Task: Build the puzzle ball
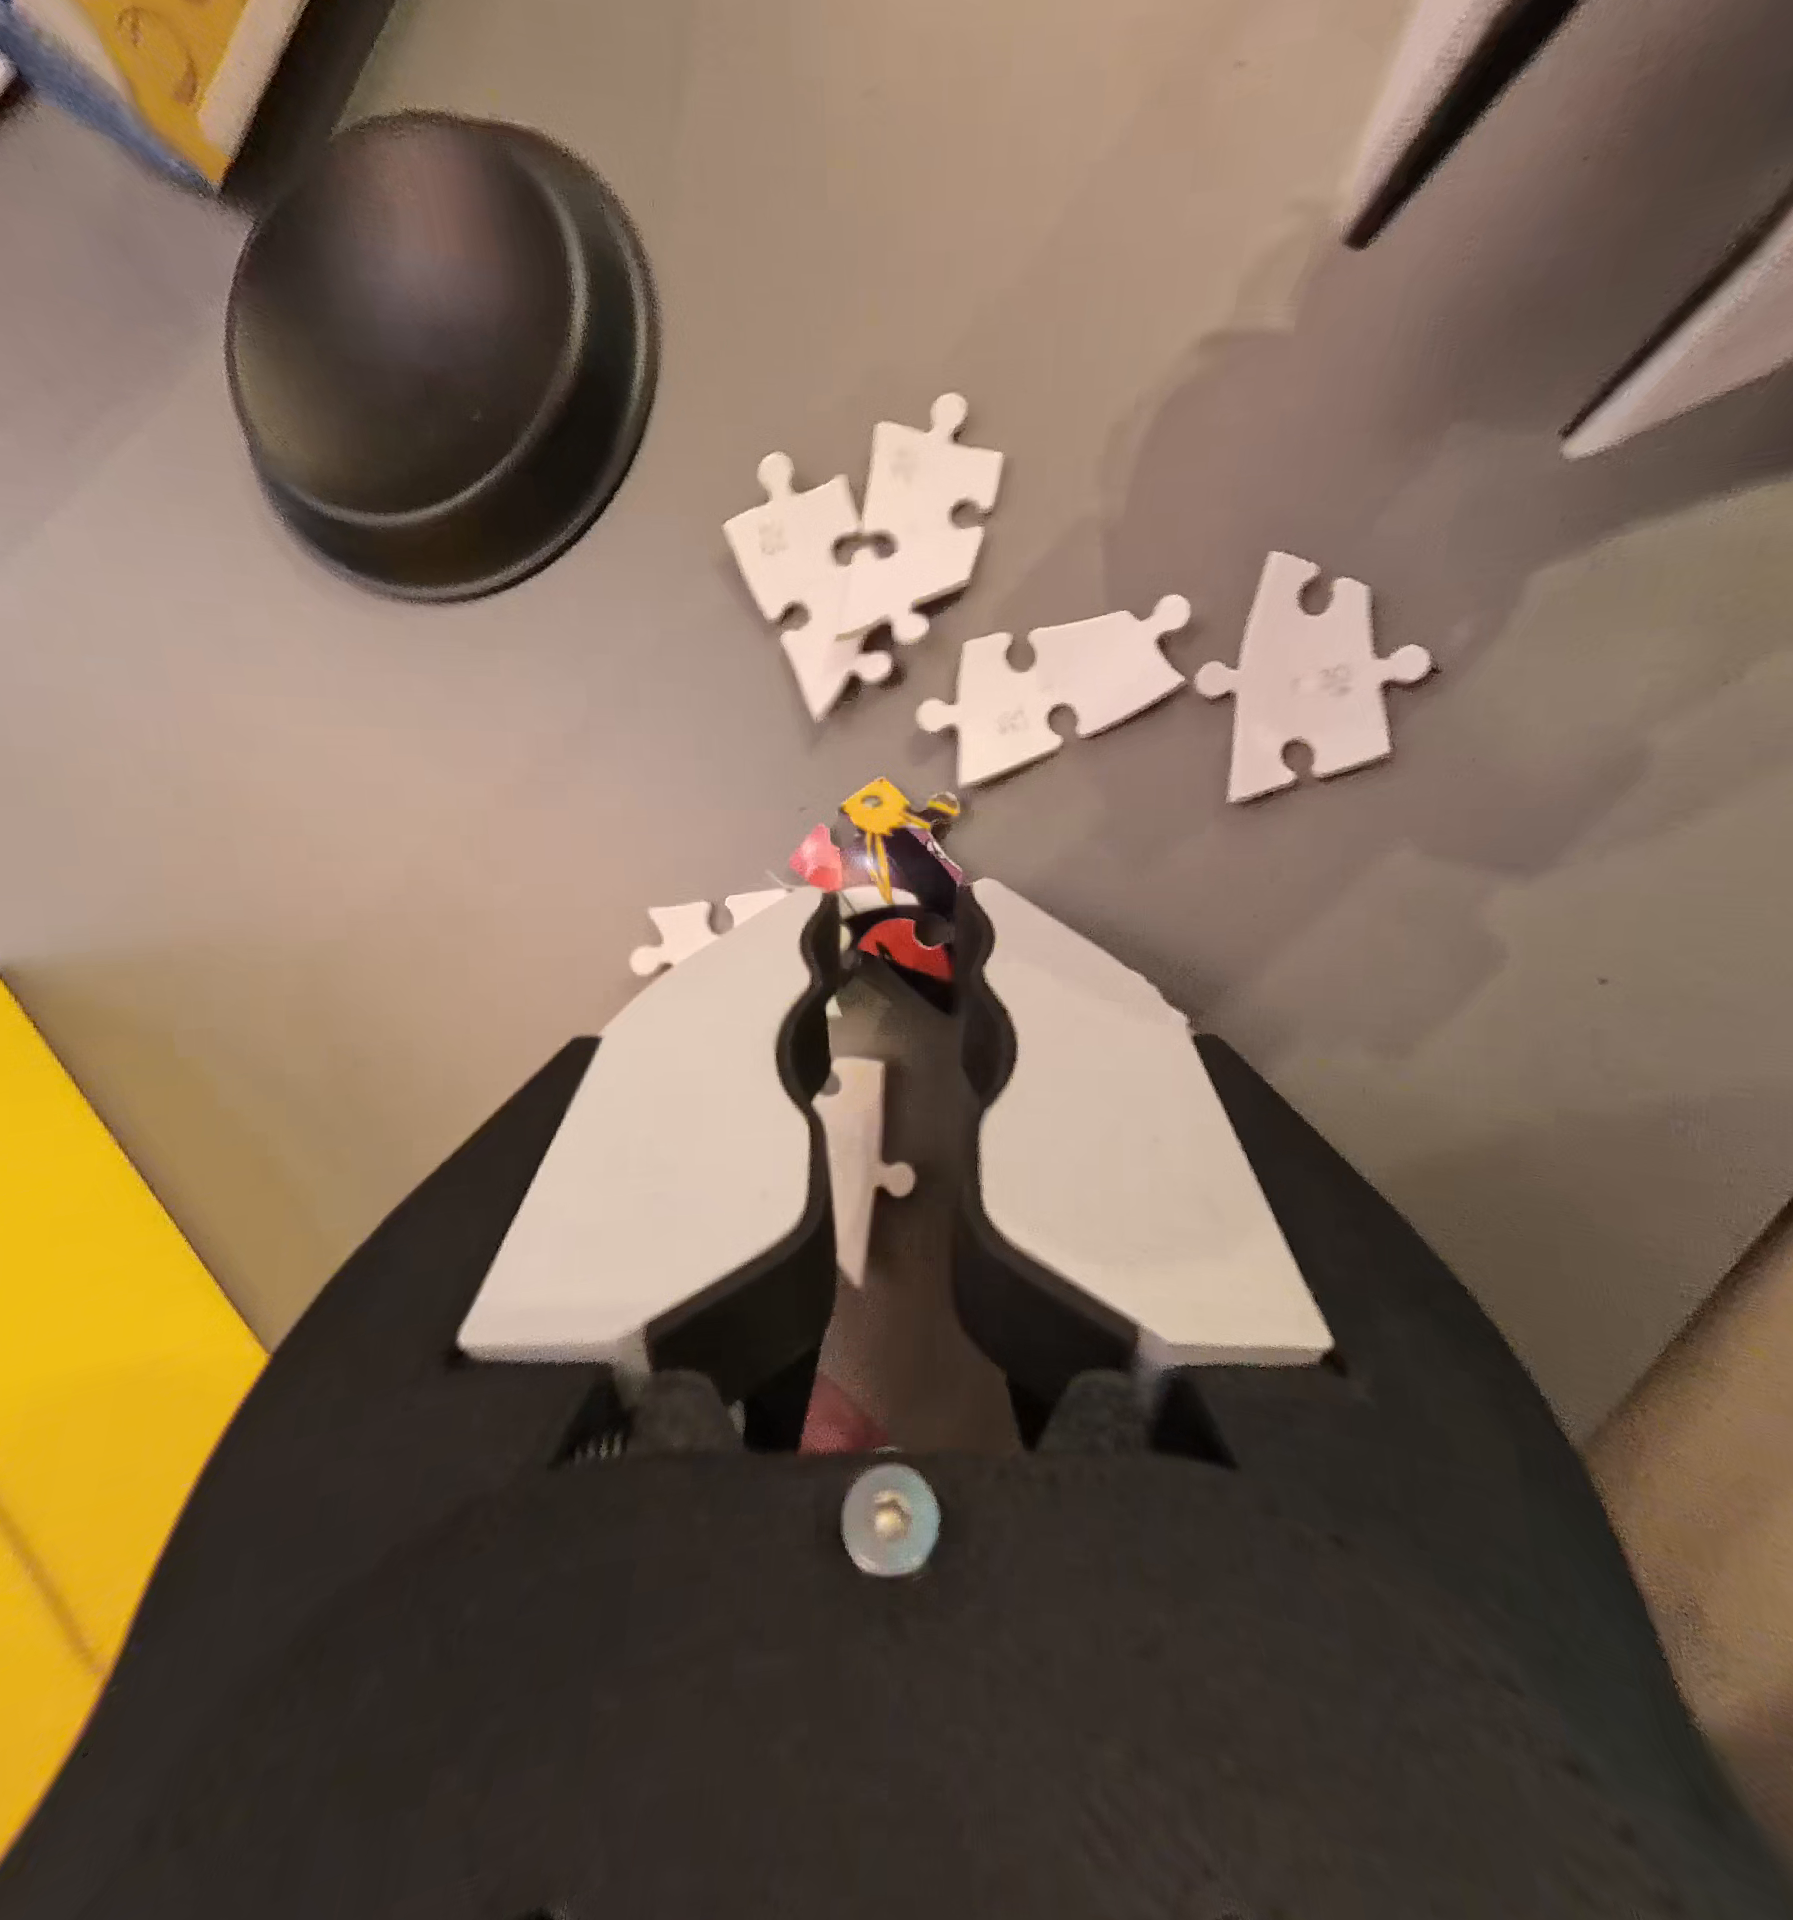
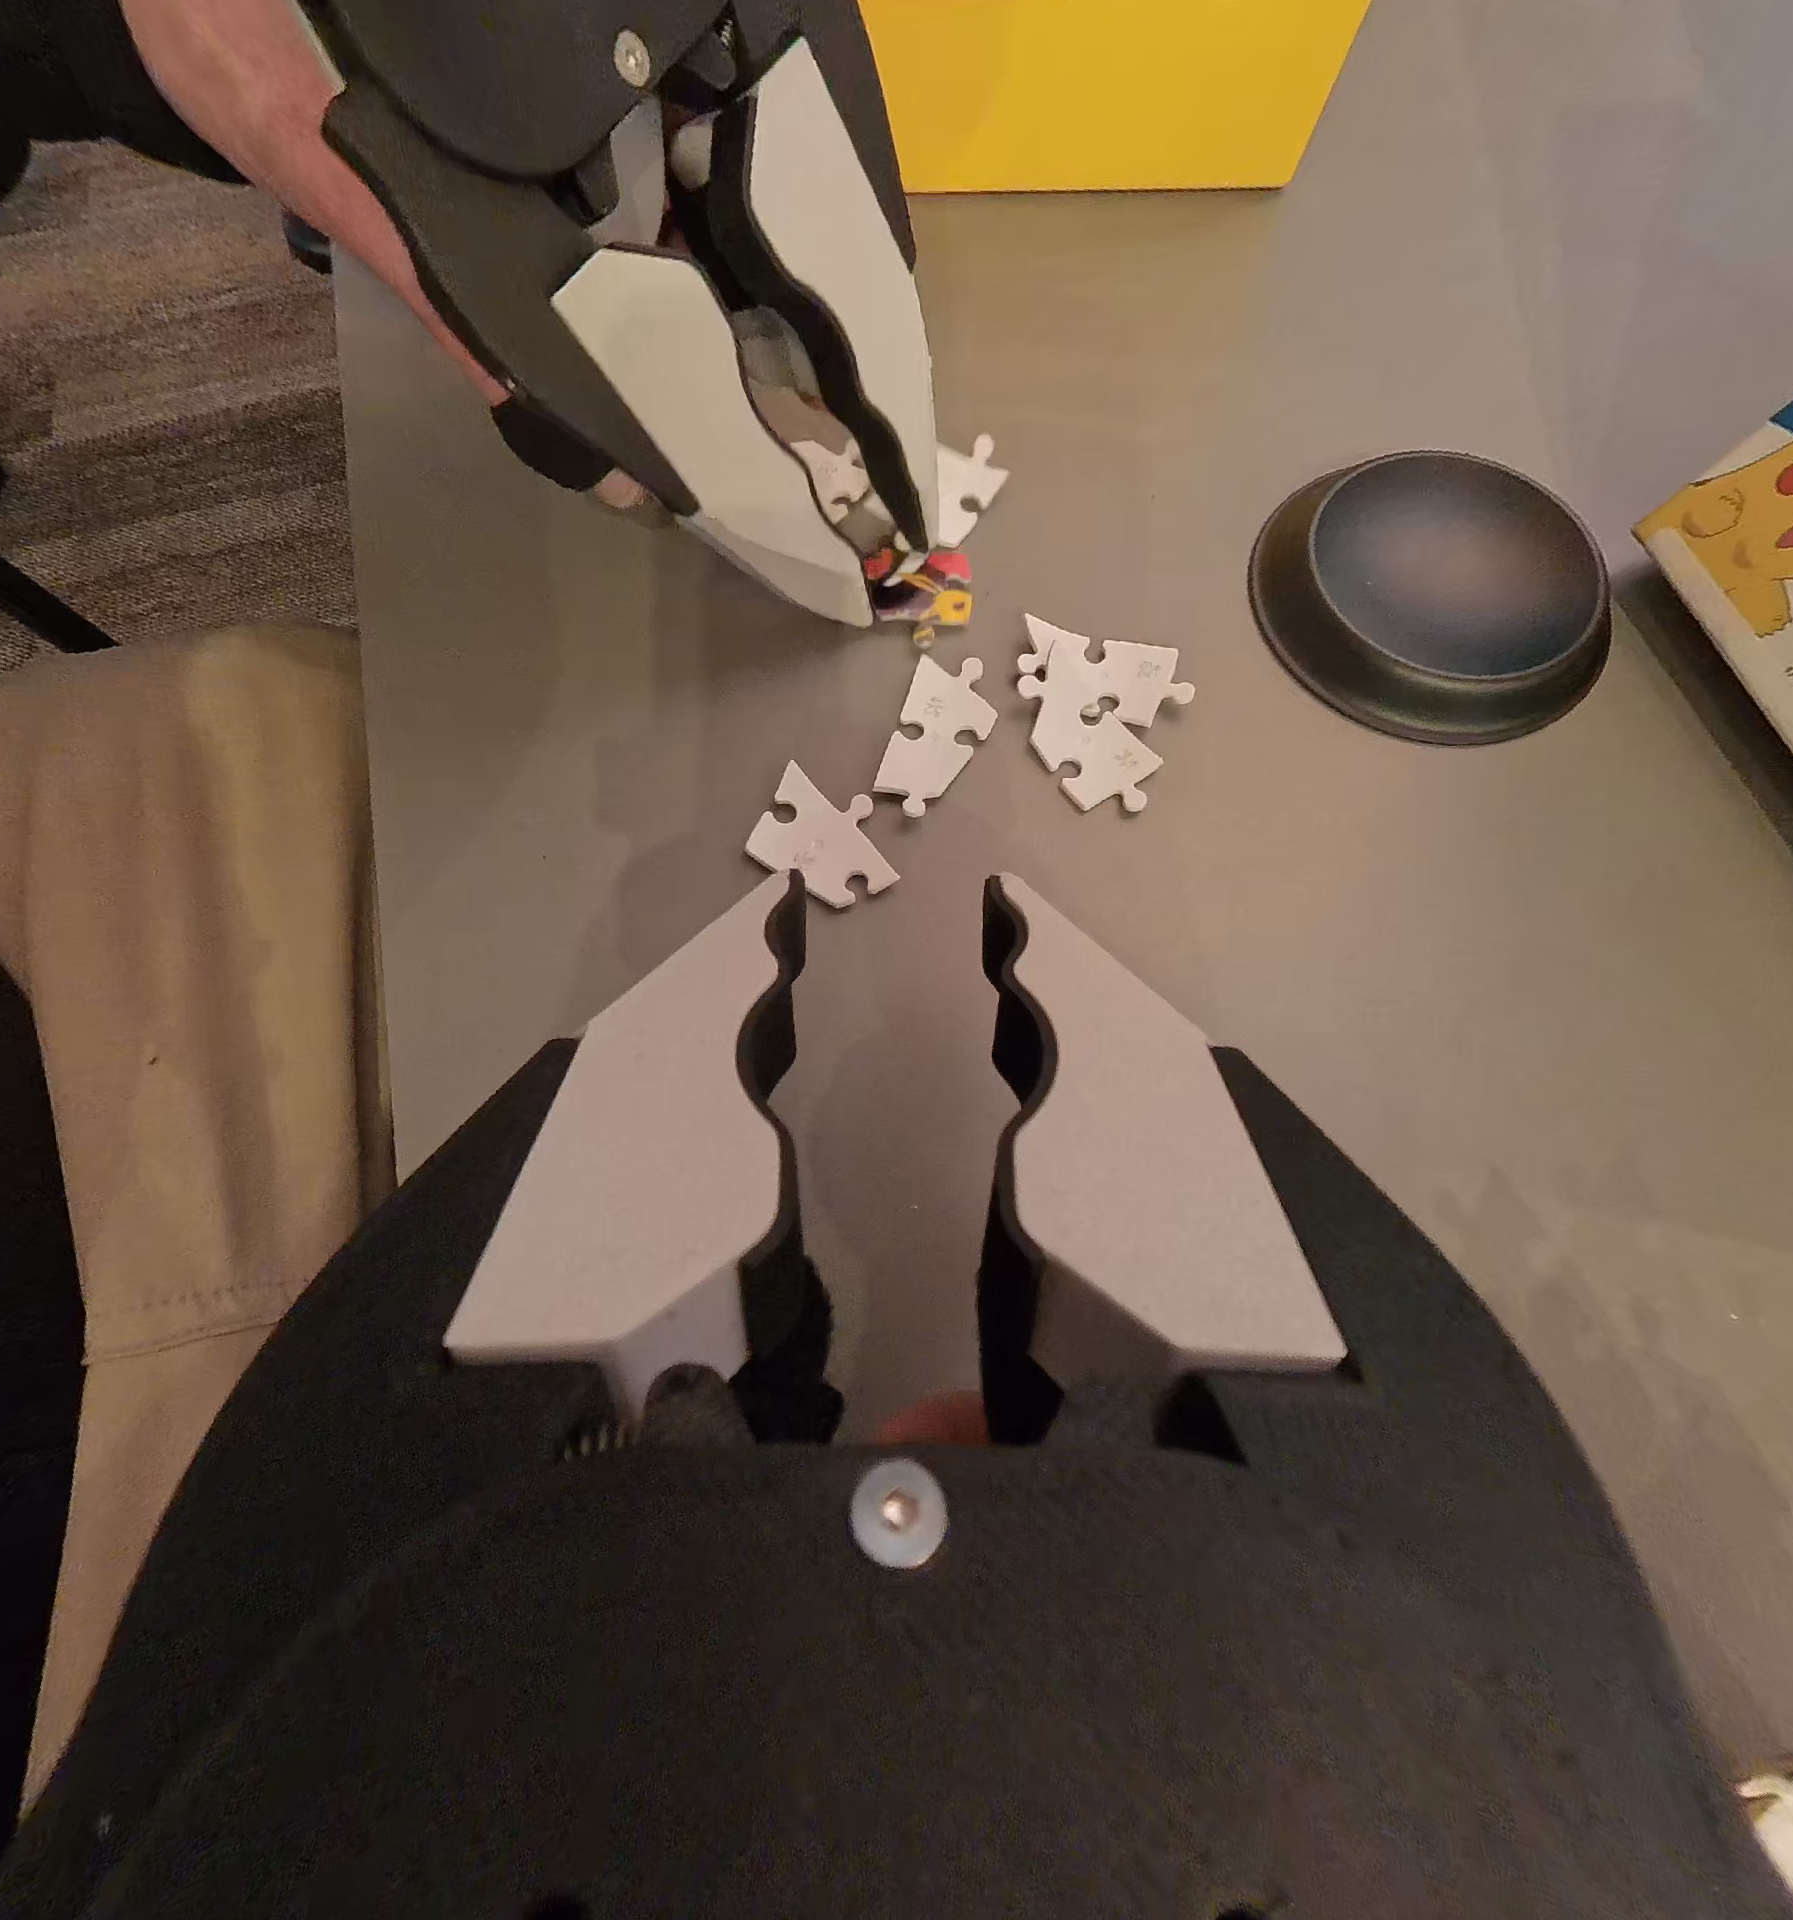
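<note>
The coloured puzzle piece, clamped at frame centre in the left gripper, should be kept pinched firmly by its edge above the white pieces, while in the right wrist view it sits upper-centre, well apart from the released, empty right gripper.

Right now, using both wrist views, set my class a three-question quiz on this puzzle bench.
1. True or false: the right tongs are open and empty.
2. What do the left tongs grip? A) the black bowl B) a colourful puzzle piece C) the yellow box
3. Which side of the loose white pieces faces up?

Key: 1 true; 2 B; 3 the plain white back.
</note>
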### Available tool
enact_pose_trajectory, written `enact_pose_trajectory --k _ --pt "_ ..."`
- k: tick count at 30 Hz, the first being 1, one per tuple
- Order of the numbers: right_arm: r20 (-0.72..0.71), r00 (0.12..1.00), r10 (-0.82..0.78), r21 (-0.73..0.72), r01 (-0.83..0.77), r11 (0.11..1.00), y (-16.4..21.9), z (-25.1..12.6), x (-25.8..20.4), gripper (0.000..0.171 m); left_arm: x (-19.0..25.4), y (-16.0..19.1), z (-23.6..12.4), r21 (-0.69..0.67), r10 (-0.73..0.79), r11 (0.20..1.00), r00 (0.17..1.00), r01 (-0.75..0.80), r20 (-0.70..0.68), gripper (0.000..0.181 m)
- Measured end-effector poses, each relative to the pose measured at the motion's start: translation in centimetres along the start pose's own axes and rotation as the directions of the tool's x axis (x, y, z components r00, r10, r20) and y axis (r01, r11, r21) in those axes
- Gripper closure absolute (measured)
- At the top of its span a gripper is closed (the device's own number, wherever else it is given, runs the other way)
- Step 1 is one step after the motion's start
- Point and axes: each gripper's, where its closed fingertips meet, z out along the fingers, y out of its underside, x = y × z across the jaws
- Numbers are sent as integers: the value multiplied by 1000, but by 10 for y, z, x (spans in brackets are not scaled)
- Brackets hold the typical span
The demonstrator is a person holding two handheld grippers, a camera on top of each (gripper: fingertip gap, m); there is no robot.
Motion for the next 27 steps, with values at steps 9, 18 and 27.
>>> enact_pose_trajectory --k 9,18,27 --pt "6 1000 -2 4 2 1000 -1 -1 -2 139 -2 -4 4 23 -88 996 994 90 -68 159" --pt "2 1000 6 3 -6 1000 -1 2 1 139 5 -14 0 73 -271 952 930 297 -248 165" --pt "11 1000 1 -4 -1 1000 -2 8 -1 139 3 -18 -5 70 -439 863 811 501 -386 180"
